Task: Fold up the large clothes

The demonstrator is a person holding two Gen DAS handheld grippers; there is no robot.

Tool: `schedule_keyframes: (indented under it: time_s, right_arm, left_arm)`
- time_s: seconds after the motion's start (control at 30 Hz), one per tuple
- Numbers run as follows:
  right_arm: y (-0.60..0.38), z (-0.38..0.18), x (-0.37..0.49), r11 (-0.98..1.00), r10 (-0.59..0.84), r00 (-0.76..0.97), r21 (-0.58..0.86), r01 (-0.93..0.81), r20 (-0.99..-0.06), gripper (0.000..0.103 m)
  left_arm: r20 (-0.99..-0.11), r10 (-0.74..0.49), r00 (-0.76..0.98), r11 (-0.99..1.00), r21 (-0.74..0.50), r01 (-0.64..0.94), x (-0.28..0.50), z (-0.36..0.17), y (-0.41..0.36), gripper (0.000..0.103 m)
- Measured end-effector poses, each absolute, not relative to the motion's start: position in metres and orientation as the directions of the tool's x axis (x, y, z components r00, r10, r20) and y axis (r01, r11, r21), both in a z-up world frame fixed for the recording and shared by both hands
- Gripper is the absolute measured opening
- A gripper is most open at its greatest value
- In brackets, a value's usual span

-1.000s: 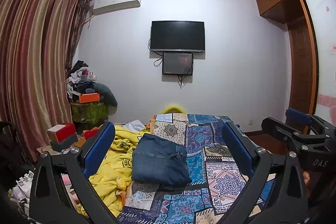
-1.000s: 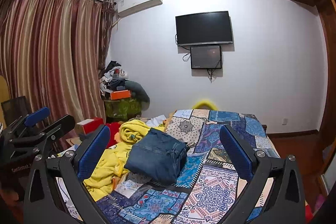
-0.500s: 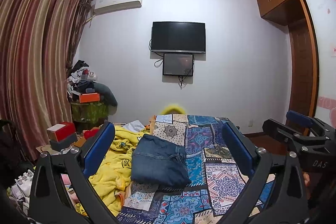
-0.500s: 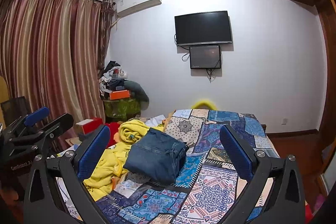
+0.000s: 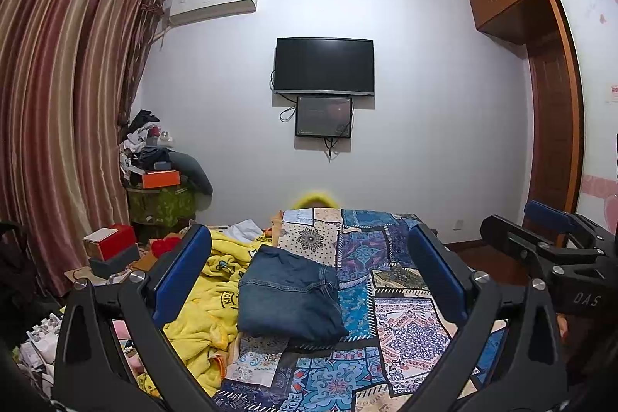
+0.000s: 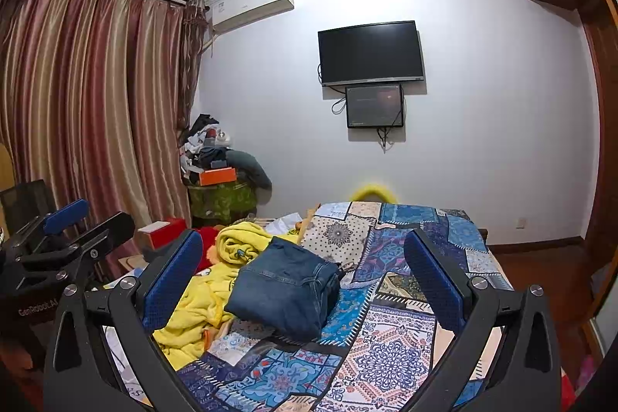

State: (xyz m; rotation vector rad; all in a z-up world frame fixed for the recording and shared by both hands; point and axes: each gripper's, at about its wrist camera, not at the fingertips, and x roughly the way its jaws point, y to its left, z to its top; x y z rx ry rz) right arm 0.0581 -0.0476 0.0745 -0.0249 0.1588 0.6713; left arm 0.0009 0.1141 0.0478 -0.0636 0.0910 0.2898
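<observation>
Jeans folded into a compact bundle, lying on the patchwork quilt mid-bed — touching neither gripper. Yellow blanket bunched just left of them, touching their left edge. Left gripper held above the near end of the bed, jaws spread wide, nothing between the 2 blue pads. Right gripper same — released, empty. TV on far wall, curtain at left.
</observation>
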Motion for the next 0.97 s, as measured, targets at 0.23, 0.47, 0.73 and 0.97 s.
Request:
schedule_keyframes:
  time_s: [0.23, 0.47, 0.73, 0.97]
  right_arm:
    - [-0.049, 0.076, 0.059, 0.785, 0.616, 0.773, 0.032, -0.619, -0.152, 0.103]
    - [-0.049, 0.077, 0.061, 0.788, 0.612, 0.775, 0.036, -0.615, -0.156, 0.103]
    - [-0.046, 0.073, 0.061, 0.790, 0.610, 0.776, 0.041, -0.612, -0.161, 0.103]
    - [-0.047, 0.071, 0.063, 0.791, 0.609, 0.776, 0.051, -0.610, -0.163, 0.103]
  left_arm:
    - [-0.114, 0.264, 0.958, 0.962, -0.044, -0.270, 0.005, 0.047, 0.113, 0.102]
    - [-0.131, 0.241, 0.962, 0.968, -0.039, -0.248, 0.009, 0.045, 0.111, 0.102]
    - [-0.136, 0.231, 0.963, 0.970, -0.041, -0.239, 0.011, 0.043, 0.112, 0.102]
    - [-0.147, 0.219, 0.965, 0.973, -0.045, -0.228, 0.013, 0.040, 0.115, 0.102]
